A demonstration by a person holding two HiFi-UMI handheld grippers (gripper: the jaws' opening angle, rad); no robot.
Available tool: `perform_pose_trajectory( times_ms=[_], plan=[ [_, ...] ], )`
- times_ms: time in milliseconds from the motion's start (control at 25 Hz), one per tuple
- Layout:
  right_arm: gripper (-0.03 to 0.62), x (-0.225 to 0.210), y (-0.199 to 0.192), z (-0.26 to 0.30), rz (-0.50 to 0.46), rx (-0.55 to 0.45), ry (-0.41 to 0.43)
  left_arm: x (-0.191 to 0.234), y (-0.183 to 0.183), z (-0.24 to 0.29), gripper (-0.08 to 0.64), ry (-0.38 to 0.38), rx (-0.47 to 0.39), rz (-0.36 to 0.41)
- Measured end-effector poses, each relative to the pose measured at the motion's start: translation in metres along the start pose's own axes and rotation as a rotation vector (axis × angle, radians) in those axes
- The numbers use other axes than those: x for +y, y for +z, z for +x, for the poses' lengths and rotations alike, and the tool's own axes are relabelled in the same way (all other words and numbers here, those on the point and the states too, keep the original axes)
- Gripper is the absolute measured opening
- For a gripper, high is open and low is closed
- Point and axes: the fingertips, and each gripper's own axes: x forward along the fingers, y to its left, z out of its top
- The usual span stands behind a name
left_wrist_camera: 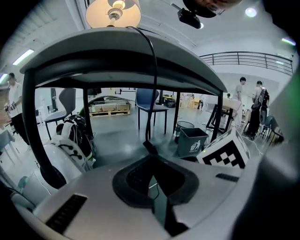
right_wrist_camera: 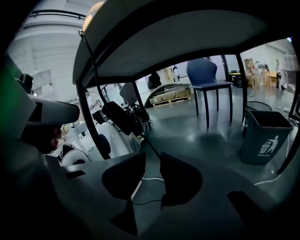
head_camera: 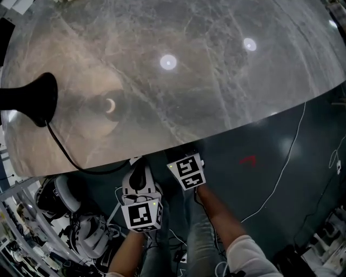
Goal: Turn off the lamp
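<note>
Left gripper (left_wrist_camera: pixel 152 187) pressed together, right gripper (right_wrist_camera: pixel 152 180) spread, both empty; lamp (head_camera: pixel 33 100) cut off at the left edge.

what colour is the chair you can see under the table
Blue, with dark legs; the chair shows best in the right gripper view.

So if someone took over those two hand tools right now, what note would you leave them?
Left gripper: shut, empty.
Right gripper: open, empty.
Both are held low, below the table edge.
Lamp: on the table's left side, lit; its cord hangs over the near edge.
Done: nothing yet.
Left: find the switch, which I cannot make out (perhaps on the cord), and turn the lamp off.
</note>
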Motion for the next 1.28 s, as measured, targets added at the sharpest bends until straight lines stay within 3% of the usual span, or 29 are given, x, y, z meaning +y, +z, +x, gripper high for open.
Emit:
perform_pose_trajectory(
  times_ms=[280, 640, 800, 1040, 1280],
  plan=[
    [0.092, -0.002, -0.007, 0.024, -0.132, 0.049, 0.007, 0.002, -0.01, 0.01, -0.002, 0.034, 0.016, -0.031],
    [0.092, 0.003, 0.015, 0.04, -0.226, 0.009, 0.076, 0.012, -0.001, 0.012, -0.002, 0.073, 0.019, -0.072],
    [0.03, 0.005, 0.015, 0.046, -0.274, -0.004, 0.072, 0.016, -0.005, 0.009, -0.002, 0.078, 0.019, -0.075],
    [0.014, 0.01, 0.017, 0.03, -0.248, -0.009, 0.116, 0.02, -0.006, -0.001, -0.002, 0.093, 0.023, -0.093],
    [0.012, 0.018, 0.023, -0.024, -0.265, -0.008, 0.097, 0.015, 0.003, -0.03, -0.002, 0.088, 0.036, -0.111]
  ],
)
